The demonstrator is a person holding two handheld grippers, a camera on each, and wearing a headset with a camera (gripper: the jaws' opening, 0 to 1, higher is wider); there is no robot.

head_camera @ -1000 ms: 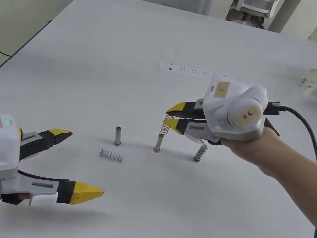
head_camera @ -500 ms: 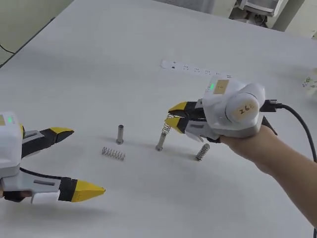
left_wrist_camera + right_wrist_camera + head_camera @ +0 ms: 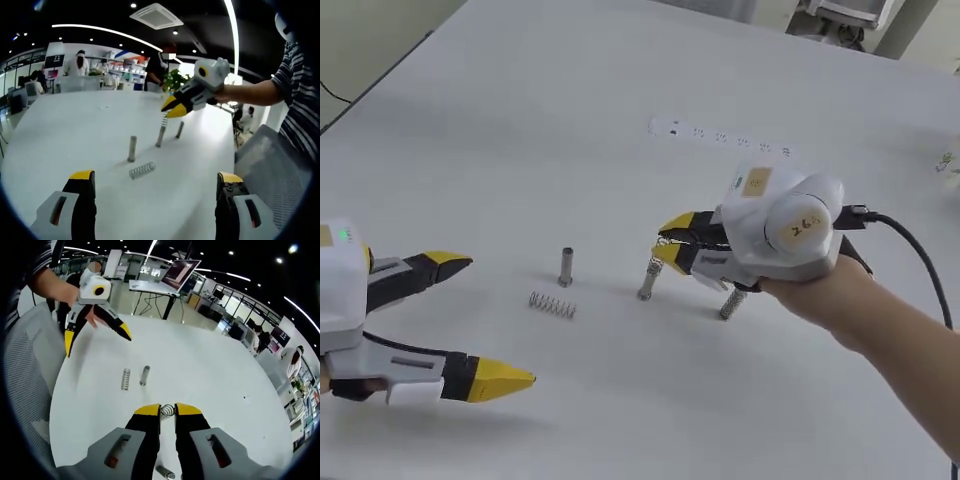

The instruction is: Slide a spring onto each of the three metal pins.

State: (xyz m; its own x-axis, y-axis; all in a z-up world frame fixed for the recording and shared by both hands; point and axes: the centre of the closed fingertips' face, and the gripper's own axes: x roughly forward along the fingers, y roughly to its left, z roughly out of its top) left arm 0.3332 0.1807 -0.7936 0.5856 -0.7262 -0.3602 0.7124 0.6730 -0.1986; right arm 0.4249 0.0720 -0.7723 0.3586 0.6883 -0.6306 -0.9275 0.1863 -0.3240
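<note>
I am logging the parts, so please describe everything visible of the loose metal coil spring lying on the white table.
The silvery wire coil spring lies on its side on the white table, near the bare upright grey metal pin but apart from it. Its coils look open. Only the table touches it.

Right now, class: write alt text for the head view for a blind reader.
The right gripper holds a spring over the middle pin on a white table. A loose spring lies beside a bare pin; the left gripper is open.
</note>
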